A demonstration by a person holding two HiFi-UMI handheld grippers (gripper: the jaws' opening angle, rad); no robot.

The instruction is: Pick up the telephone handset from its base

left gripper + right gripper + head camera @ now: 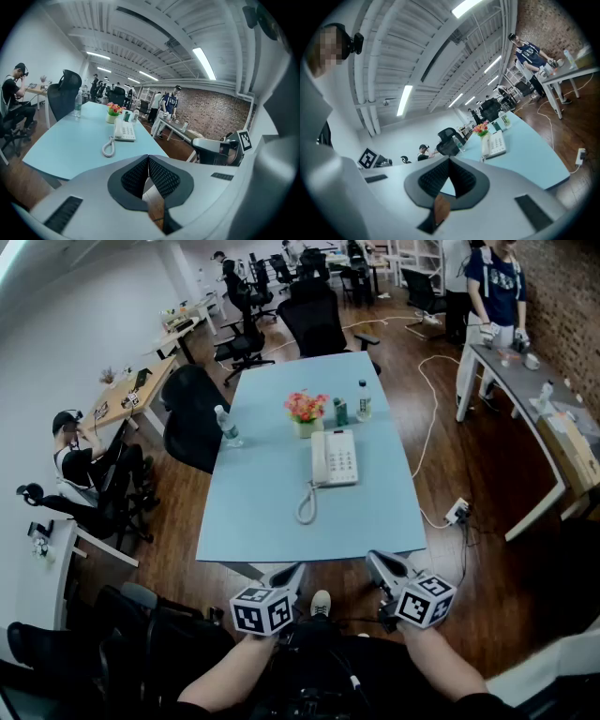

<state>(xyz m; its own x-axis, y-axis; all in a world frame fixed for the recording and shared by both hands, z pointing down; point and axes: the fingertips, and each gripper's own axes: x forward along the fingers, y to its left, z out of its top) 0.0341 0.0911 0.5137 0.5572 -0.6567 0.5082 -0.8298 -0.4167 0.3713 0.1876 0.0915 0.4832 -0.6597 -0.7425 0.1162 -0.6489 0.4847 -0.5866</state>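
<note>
Both tools are held low in front of the person, short of the near edge of the table (272,521), side by side and apart. The left tool (289,573) is closed: its own view shows the two dark ribbed pads (161,177) meeting at the tips with nothing between them, and only floor shows through the small slit below. The right tool (382,566) is also closed, pads (461,176) together at the tips and nothing gripped. Each marker cube sits just behind its tool's jaws. The white telephone (335,457) lies well ahead of both tools, about mid-table and roughly on the line between them, not touched by either. The handset (320,457) rests on its base (344,463), along the side nearer the left tool. The coiled cord (307,504) hangs off the telephone's near end and loops on the table toward the tools. Beyond the telephone, farther from the tools, stand a pot of flowers (306,412), a small green can (340,412) and a white-capped bottle (364,399). A clear water bottle (228,426) stands off toward the left tool's side, near the table edge, just beside a black office chair (192,413). In the left tool's view the telephone (123,131) sits ahead and slightly left of the jaws; in the right tool's view it (494,144) sits ahead and to the right.
</note>
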